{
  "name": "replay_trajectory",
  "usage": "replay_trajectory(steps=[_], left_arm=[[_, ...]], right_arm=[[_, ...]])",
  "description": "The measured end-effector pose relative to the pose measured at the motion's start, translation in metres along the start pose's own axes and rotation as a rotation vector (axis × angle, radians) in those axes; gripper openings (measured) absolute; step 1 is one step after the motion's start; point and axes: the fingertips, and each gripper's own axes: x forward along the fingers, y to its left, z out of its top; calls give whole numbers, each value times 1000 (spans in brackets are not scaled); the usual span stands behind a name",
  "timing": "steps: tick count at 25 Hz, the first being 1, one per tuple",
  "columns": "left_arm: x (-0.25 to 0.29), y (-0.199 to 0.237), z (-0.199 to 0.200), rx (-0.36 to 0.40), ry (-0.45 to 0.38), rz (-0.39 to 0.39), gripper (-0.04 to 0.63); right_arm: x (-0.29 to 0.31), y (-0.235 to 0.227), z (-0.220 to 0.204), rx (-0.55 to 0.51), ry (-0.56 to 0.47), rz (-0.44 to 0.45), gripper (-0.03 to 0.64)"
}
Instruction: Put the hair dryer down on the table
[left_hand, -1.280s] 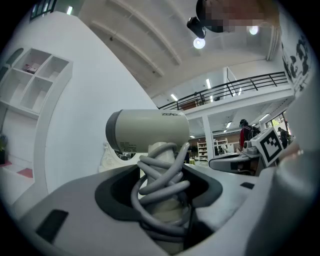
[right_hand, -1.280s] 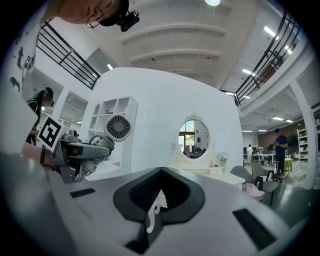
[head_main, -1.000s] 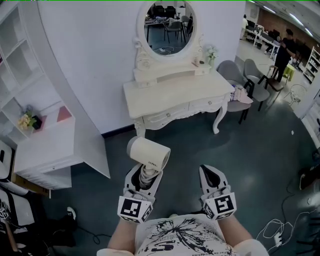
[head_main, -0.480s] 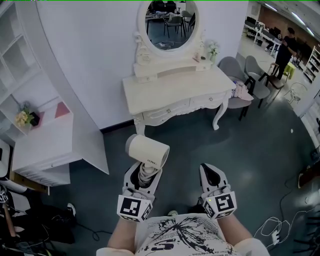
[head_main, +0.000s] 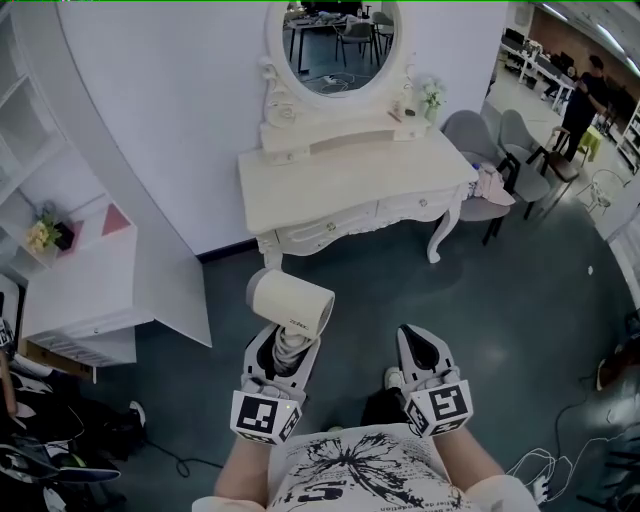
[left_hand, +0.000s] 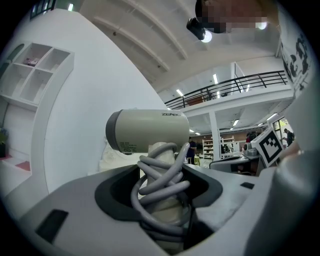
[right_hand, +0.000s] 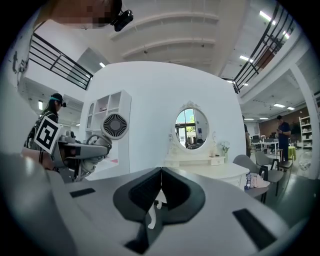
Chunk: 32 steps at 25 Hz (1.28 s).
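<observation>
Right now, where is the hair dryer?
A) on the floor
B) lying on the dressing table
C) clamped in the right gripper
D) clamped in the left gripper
D: the left gripper clamps the hair dryer by its cord-wrapped handle, short of the dressing table; the right gripper is shut and empty.

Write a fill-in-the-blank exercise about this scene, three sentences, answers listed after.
The left gripper is clamped on the cream barrel-shaped hair dryer by its ___, round which grey cord is wound.
The right gripper has its jaws ___, with nothing between them.
The framed mirror above the white carved dressing table is ___ in shape.
Missing words: handle; shut; oval.
</observation>
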Motion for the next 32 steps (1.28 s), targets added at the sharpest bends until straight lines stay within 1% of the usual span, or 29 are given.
replay_trajectory(steps=[5,8,11,15,19,21,23,26,32], left_arm=[[60,-1,-1,-8,20,60,253],[102,-2,4,-22,11,100,253],[147,-6,10,-27,4,133,253],[206,-16,18,-26,-16,157,253],[256,-25,22,-16,-24,178,253],[275,-29,22,-26,-22,182,253],[291,-33,20,-32,-14,175,253],[312,-33,18,-22,6,168,253],[357,-12,10,-34,22,160,253]], right_arm=[[40,-57,10,-3,-18,65,18],[66,-96,19,-24,-19,102,18],[88,-137,27,-21,-19,129,18],[113,-189,35,-59,-18,176,18],[135,-240,36,-58,-5,183,18],[143,-261,36,-57,1,177,18],[151,-278,34,-46,8,170,18],[165,-295,31,-26,22,165,18],[205,-310,34,-35,25,199,18]])
